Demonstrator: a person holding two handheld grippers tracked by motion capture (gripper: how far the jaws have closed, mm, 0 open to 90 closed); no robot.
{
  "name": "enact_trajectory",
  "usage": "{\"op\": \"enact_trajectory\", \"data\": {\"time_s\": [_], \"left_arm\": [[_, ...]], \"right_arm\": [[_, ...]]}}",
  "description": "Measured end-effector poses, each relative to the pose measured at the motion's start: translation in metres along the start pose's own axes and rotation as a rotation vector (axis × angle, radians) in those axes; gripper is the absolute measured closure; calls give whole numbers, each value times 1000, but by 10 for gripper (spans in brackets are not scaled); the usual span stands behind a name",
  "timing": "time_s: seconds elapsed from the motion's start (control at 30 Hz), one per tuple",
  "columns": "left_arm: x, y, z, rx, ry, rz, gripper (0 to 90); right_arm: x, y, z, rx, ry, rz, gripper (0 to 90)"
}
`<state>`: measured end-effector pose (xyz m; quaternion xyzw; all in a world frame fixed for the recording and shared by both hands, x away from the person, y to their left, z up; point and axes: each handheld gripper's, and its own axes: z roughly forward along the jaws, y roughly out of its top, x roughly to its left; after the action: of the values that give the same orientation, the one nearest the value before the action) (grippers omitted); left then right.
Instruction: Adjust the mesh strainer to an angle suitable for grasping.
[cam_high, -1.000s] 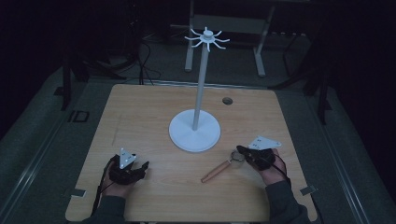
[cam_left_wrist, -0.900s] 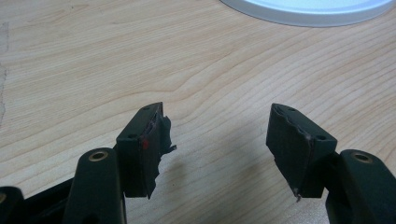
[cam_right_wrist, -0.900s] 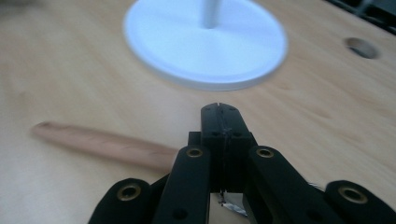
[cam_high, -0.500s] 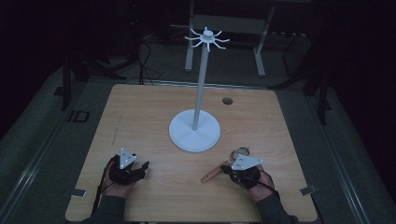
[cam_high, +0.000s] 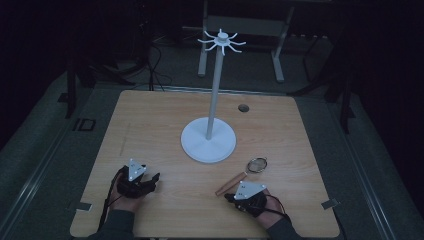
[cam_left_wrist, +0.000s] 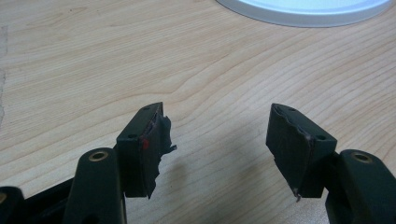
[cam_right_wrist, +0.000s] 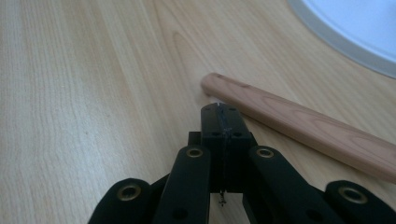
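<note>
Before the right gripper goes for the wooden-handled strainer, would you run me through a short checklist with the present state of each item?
1. Right gripper jaws open for a grasp: not ok, shut with nothing between them.
2. Strainer handle in front of its tips: ok, lying flat on the table.
3. Left gripper out of the way: ok, open, holding nothing.
4. White stand upright, apart from the strainer: ok.
5. Tips touching the handle: cannot tell.

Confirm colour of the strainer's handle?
Light reddish wood handle, seen best in the right gripper view.
</note>
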<state>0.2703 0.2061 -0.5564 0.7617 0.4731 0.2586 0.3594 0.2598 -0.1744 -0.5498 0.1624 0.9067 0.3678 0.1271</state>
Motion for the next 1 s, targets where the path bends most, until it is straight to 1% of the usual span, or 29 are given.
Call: {"op": "enact_trajectory", "data": {"time_s": [0.2,0.27,0.37,0.57,0.63,0.67,0.87,0.93,1.0], "left_arm": [[0,0,0,2,-2,2,375],[0,0,0,1,0,2,375],[0,0,0,3,0,2,375],[0,0,0,2,-3,1,375],[0,0,0,2,-3,1,375],[0,0,0,2,-4,0,375],[0,0,0,2,-5,0,375],[0,0,0,4,-6,0,375],[0,0,1,4,-7,0,374]], "right_arm": [[-1,6,11,13,3,-14,899],[-2,8,14,13,0,-11,899],[-5,12,18,16,-24,-4,899],[-15,18,27,15,-75,34,898],[-17,19,28,12,-81,42,899],[-21,21,31,11,-90,61,898],[-34,28,35,17,-134,100,898],[-39,29,35,20,-141,116,899],[-43,30,35,23,-152,122,898]]}}
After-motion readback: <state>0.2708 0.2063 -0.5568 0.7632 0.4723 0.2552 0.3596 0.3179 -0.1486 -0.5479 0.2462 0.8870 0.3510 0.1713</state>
